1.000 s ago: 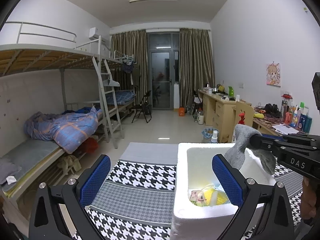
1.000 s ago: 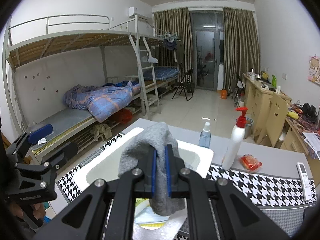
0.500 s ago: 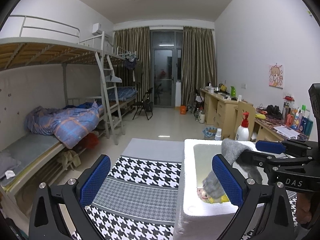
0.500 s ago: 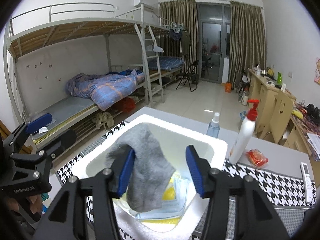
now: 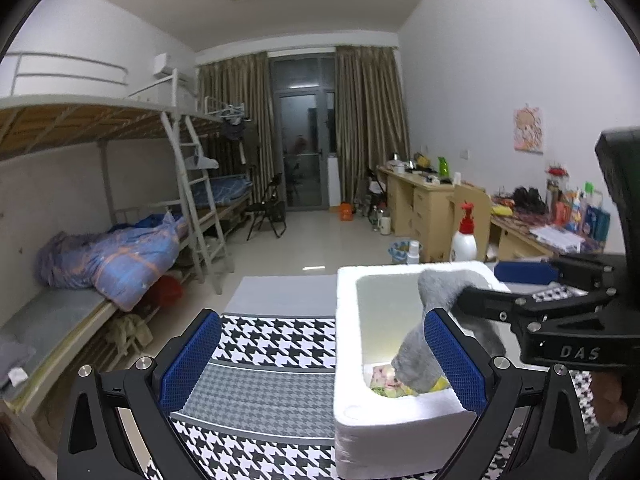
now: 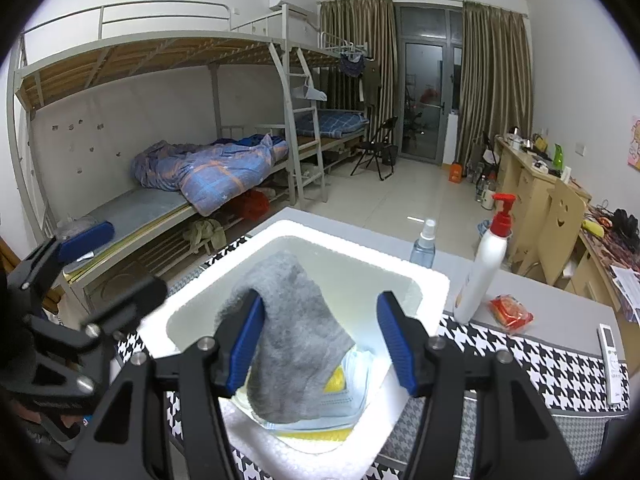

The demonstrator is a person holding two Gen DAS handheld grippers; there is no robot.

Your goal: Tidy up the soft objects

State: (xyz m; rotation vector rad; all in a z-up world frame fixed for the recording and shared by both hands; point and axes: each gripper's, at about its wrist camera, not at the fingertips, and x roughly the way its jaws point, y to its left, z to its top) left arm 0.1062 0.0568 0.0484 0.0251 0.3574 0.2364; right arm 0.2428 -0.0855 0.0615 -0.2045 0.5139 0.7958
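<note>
While the bunk bed [image 6: 168,184] with its blue quilt [image 6: 216,172] is seen along the left wall, the left hand-held gripper [image 5: 320,356] is held spread wide over the houndstooth cloth [image 5: 276,336] on the surface [image 6: 560,308], with nothing between its blue pads. Just to its right, a white foam box [image 6: 312,236] is stood on the cloth. A grey sock [image 6: 292,332] is draped over the left finger of the right hand-held gripper [image 6: 320,340], whose jaws have just been opening; they are now spread and the sock is no longer pinched, though it appears to cling to the left pad still. The sock's lower end is hung down into the box, onto light blue and yellow soft items [image 6: 344,392] lying at the bottom; whether it rests on them fully cannot be told. Right of the box, a clear spray bottle [image 6: 424,244], a white pump bottle [image 6: 484,264] with a red top, a red packet [image 6: 510,314] and a white remote [image 6: 610,364] are set on the surface.
</note>
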